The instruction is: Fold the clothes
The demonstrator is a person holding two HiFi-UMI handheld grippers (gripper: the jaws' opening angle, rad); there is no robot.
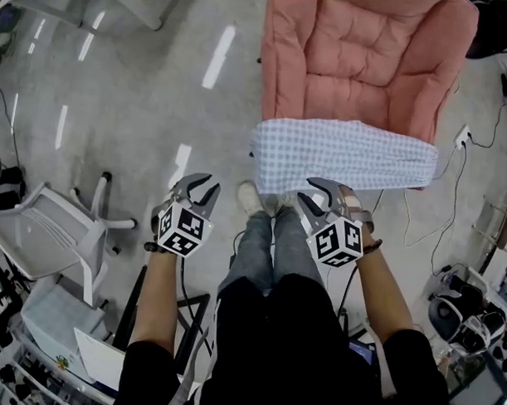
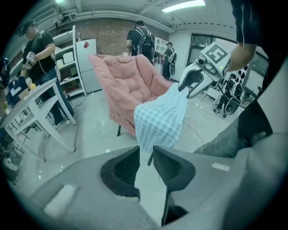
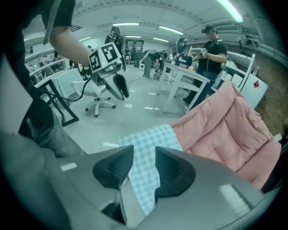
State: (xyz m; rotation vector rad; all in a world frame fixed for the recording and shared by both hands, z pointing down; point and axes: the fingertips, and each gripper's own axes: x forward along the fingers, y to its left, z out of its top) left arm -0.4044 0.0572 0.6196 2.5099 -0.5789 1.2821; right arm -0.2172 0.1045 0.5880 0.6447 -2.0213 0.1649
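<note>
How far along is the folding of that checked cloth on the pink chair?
Looks done: the checked cloth lies as a folded band across the front edge of the pink chair. In hand: nothing; the left gripper and right gripper both stand open, not gripping it. Left: perhaps one more fold; no other clothes show.

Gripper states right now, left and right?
Left gripper: open, fingers apart, nothing between them.
Right gripper: open, fingers apart; checked cloth shows in the gap but is not pinched.
</note>
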